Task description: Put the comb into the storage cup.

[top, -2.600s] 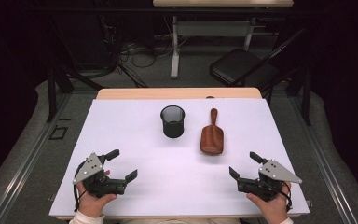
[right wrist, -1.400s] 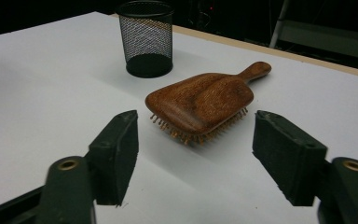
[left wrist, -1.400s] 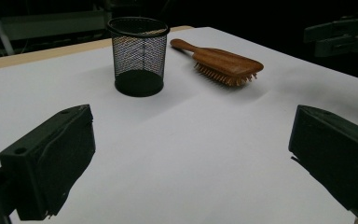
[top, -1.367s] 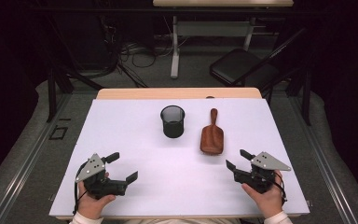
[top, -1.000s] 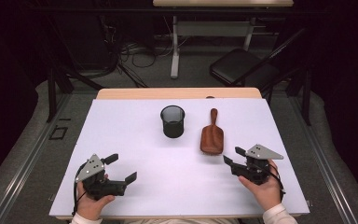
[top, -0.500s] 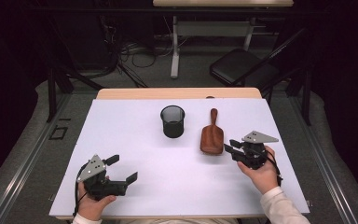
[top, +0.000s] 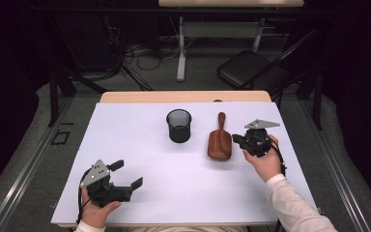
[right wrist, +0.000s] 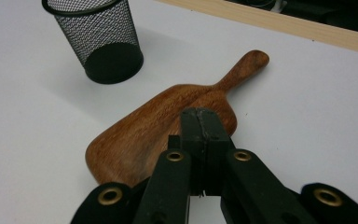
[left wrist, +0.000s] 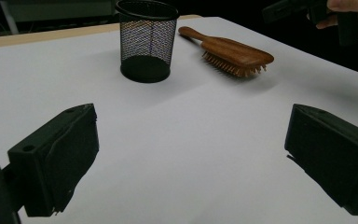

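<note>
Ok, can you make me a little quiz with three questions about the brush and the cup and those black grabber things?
1. Where does the wooden hairbrush lie?
A. inside the cup
B. on the white table top, right of the black mesh cup
C. on the chair

2. What colour is the cup?
A. black
B. red
C. yellow

3. How do the jaws of the right gripper stand?
A. wide open
B. closed on the cup
C. shut together with nothing between them

Answers:
1 B, the high view shows the brush flat on the table beside the cup, apart from it.
2 A, its mesh wall and base are black in every view.
3 C, the right gripper view shows the two jaws pressed together just above the brush's back, having just been closing; the left gripper has its jaws wide apart.
</note>
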Demonstrator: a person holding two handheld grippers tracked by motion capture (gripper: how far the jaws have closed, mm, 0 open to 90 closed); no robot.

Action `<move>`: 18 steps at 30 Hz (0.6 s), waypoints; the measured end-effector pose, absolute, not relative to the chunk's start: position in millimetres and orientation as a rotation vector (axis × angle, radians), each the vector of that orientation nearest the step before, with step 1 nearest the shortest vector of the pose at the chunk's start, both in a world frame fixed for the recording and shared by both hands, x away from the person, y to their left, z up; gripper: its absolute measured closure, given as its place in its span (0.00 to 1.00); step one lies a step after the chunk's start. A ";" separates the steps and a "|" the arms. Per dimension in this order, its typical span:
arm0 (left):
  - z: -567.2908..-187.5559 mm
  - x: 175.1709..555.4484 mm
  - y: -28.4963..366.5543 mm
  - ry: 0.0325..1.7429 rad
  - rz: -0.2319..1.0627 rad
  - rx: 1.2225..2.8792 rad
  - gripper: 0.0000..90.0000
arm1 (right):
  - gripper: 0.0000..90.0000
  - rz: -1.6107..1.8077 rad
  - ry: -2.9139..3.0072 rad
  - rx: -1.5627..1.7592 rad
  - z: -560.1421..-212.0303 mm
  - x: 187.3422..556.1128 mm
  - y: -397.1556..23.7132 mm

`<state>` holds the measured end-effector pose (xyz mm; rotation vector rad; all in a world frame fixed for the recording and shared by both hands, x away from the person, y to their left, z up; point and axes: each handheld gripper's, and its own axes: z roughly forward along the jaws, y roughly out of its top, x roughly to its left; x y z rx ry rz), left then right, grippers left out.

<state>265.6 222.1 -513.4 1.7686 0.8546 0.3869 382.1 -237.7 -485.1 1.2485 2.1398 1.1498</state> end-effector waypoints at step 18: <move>-514.2 267.5 216.9 0.850 0.385 1.777 0.03 | 1.00 1.064 2.168 1.296 -467.1 428.2 -220.8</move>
